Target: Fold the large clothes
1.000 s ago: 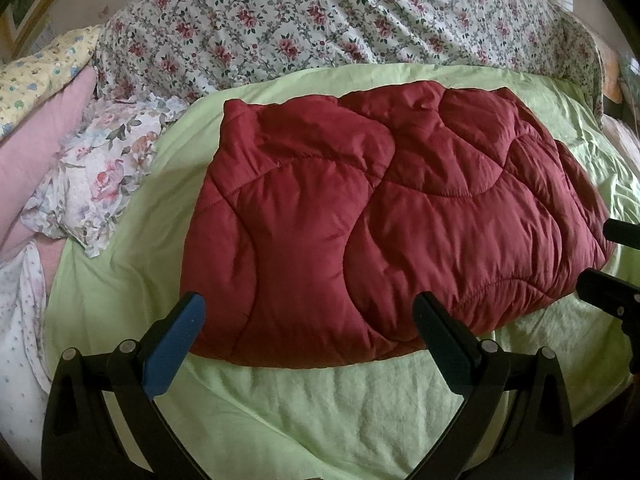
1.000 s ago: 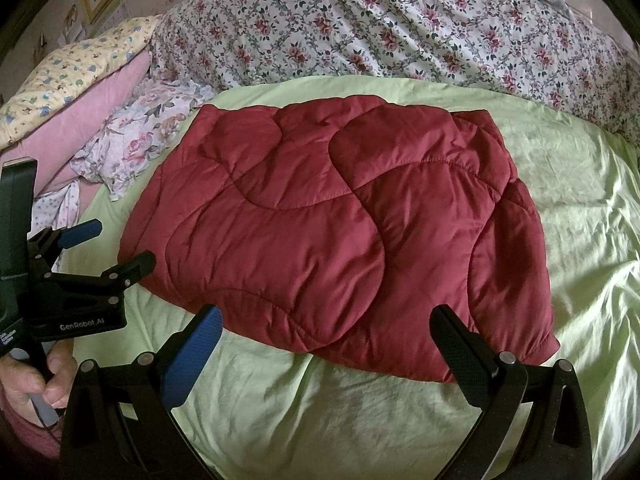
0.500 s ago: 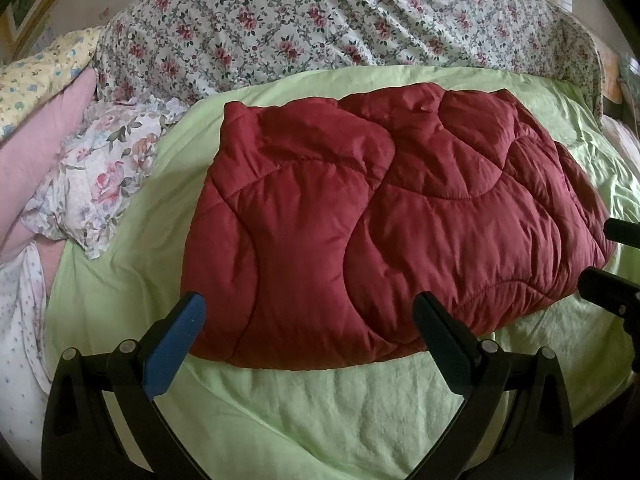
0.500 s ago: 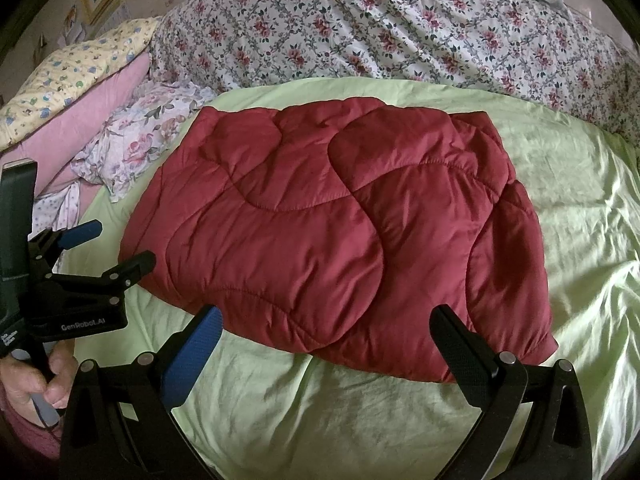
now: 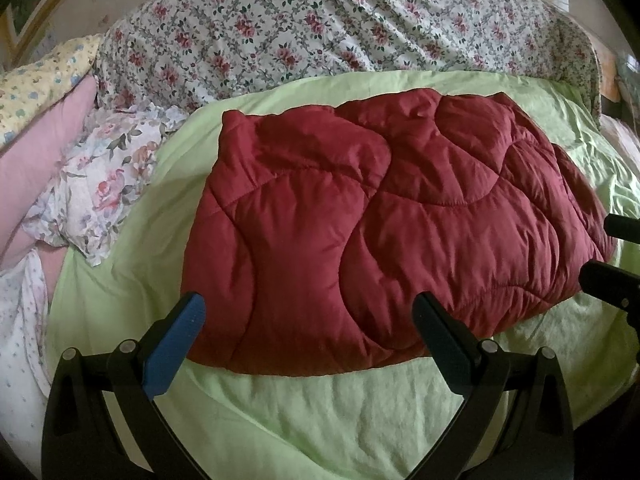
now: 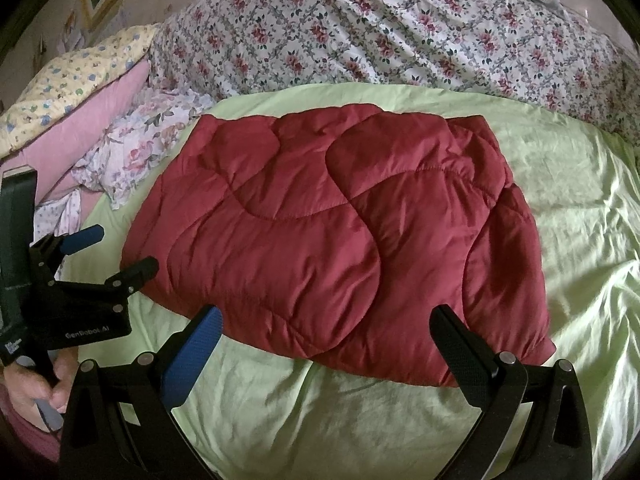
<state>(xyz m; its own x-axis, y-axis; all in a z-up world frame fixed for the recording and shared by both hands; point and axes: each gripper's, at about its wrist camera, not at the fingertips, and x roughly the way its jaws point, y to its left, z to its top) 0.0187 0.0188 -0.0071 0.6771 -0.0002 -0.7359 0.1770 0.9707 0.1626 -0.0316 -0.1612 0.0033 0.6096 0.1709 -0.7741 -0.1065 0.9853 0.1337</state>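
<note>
A dark red quilted garment (image 5: 380, 220) lies folded into a rough rectangle on the light green bedsheet (image 5: 320, 412); it also shows in the right wrist view (image 6: 332, 236). My left gripper (image 5: 308, 320) is open and empty, hovering just in front of the garment's near edge. My right gripper (image 6: 328, 330) is open and empty, also at the near edge, toward the garment's right side. The left gripper shows in the right wrist view (image 6: 116, 250) at the left, held by a hand.
A floral duvet (image 6: 380, 32) is piled along the back of the bed. Pink and yellow pillows (image 6: 80, 92) and a crumpled floral cloth (image 5: 100, 184) lie at the left. The green sheet (image 6: 580, 200) stretches to the right of the garment.
Almost nothing has moved; both grippers hold nearly still, open, in front of the folded garment.
</note>
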